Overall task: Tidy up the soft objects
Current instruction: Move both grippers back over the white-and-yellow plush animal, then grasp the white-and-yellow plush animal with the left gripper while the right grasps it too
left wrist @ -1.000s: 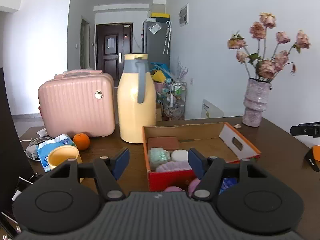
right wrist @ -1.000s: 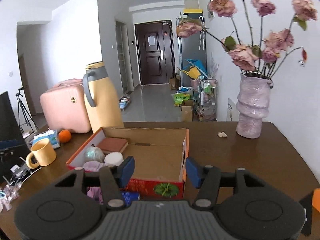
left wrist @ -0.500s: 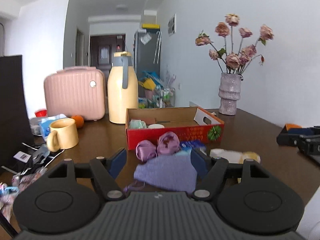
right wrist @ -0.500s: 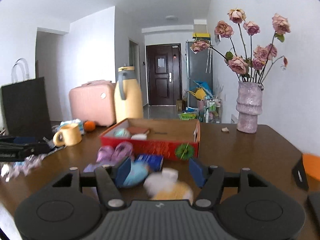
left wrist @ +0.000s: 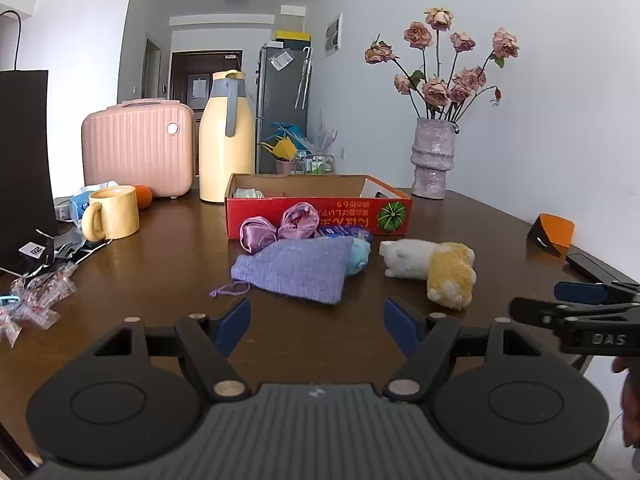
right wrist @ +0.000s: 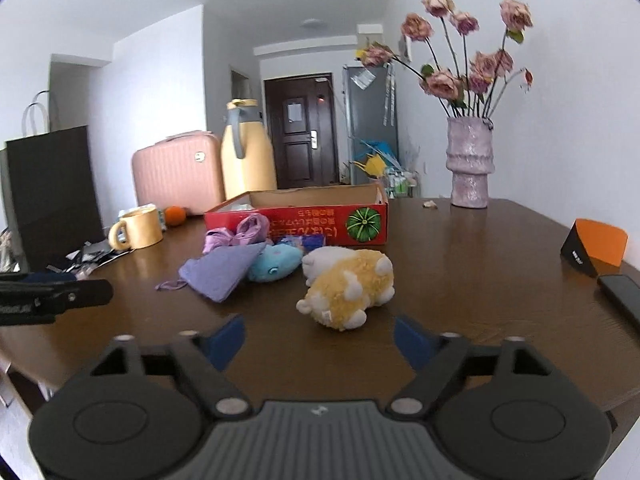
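I hold both grippers, left gripper [left wrist: 316, 320] and right gripper [right wrist: 320, 338], back with jaws wide and empty, since the fluffy yellow-and-white plush toy [right wrist: 348, 286] and purple knitted pouch [left wrist: 298, 266] lie on the tabletop [right wrist: 480, 264] before the red cardboard box [right wrist: 304, 220].

A lived-in home: a hallway with a front door [right wrist: 303, 130] and fridge [left wrist: 282, 108] far behind, a vase of dried roses [left wrist: 433, 158] on the counter [left wrist: 160, 280].

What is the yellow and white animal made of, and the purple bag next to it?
The animal looks like plush: its surface is fuzzy and matte. The purple bag looks like knitted or woven cloth, with a fine ribbed texture and a drawstring; which fibre, I cannot tell.
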Demonstrator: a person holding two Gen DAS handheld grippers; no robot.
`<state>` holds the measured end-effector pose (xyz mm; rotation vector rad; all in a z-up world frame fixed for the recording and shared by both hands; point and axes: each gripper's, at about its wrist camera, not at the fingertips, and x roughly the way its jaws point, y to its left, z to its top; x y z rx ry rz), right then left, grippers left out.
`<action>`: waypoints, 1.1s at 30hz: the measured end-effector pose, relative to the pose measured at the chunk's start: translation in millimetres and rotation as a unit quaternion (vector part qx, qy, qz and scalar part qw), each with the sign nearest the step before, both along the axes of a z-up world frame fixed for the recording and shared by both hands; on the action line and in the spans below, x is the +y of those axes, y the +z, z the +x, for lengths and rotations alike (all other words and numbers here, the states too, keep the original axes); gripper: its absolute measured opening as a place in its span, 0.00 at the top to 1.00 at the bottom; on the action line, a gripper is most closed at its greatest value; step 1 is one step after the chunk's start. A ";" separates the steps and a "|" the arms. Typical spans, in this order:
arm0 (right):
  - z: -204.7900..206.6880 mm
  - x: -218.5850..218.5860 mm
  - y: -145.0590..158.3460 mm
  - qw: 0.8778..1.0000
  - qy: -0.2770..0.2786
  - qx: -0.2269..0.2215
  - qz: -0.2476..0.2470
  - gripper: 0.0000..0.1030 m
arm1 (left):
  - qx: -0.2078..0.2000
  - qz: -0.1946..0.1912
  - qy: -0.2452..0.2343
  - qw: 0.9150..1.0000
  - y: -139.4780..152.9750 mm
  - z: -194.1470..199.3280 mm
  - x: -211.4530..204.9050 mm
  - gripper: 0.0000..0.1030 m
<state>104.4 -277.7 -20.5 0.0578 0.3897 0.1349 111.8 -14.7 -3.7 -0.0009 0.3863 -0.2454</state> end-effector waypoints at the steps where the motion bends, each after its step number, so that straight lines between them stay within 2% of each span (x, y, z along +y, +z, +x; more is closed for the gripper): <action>1: 8.8 1.7 -0.4 1.000 -0.001 0.004 0.002 0.15 | 0.000 -0.001 0.001 1.000 0.6 3.8 -0.3 0.26; 4: 43.4 7.2 -7.2 1.000 -0.006 0.023 0.002 0.15 | 0.005 -0.002 0.006 1.000 0.5 17.1 -3.5 0.26; 10: 120.2 7.6 -26.6 0.996 -0.054 0.067 0.011 0.17 | 0.026 0.011 0.008 1.000 -2.7 55.7 -13.4 0.26; 11: 127.0 6.6 -28.6 0.996 -0.055 0.068 0.011 0.22 | 0.028 0.014 0.005 1.000 -2.8 61.8 -16.6 0.26; 12: 133.2 5.0 -30.3 0.996 -0.050 0.074 0.011 0.35 | 0.028 0.017 0.002 0.999 -2.8 69.1 -21.0 0.26; 13: 137.2 1.8 -31.2 0.996 -0.036 0.078 0.015 0.44 | 0.029 0.020 -0.002 0.999 -3.0 76.5 -26.0 0.26; 15: 137.7 -8.7 -31.1 0.996 0.006 0.085 0.023 0.47 | 0.035 0.023 -0.012 0.999 -4.7 91.6 -38.5 0.26; 18: 127.1 -32.7 -28.1 0.993 0.068 0.094 0.018 0.47 | 0.046 0.024 -0.034 0.998 -8.2 111.6 -59.2 0.26; 19: 124.0 -42.2 -27.7 0.992 0.072 0.101 0.021 0.47 | 0.050 0.022 -0.044 0.998 -9.4 116.9 -66.0 0.26; 22: 116.9 -69.0 -22.8 0.992 0.038 0.105 0.051 0.41 | 0.072 0.007 -0.076 0.994 -16.1 130.6 -85.5 0.27; 25: 115.1 -81.6 -18.1 0.992 0.045 0.091 0.077 0.38 | 0.097 -0.015 -0.100 0.990 -25.1 143.8 -102.1 0.28; 30: 125.5 -93.4 -15.7 0.990 0.046 0.086 0.097 0.38 | 0.138 -0.059 -0.104 0.983 -34.0 165.9 -110.2 0.31; 31: 128.4 -95.9 -16.4 0.990 0.048 0.090 0.102 0.38 | 0.146 -0.070 -0.107 0.981 -35.0 169.0 -109.2 0.34; 32: 133.0 -98.1 -18.7 0.988 0.050 0.096 0.109 0.38 | 0.153 -0.079 -0.108 0.979 -36.1 171.5 -108.7 0.44; 33: 135.4 -100.9 -20.0 0.987 0.052 0.099 0.115 0.41 | 0.159 -0.086 -0.108 0.978 -37.8 173.9 -108.7 0.49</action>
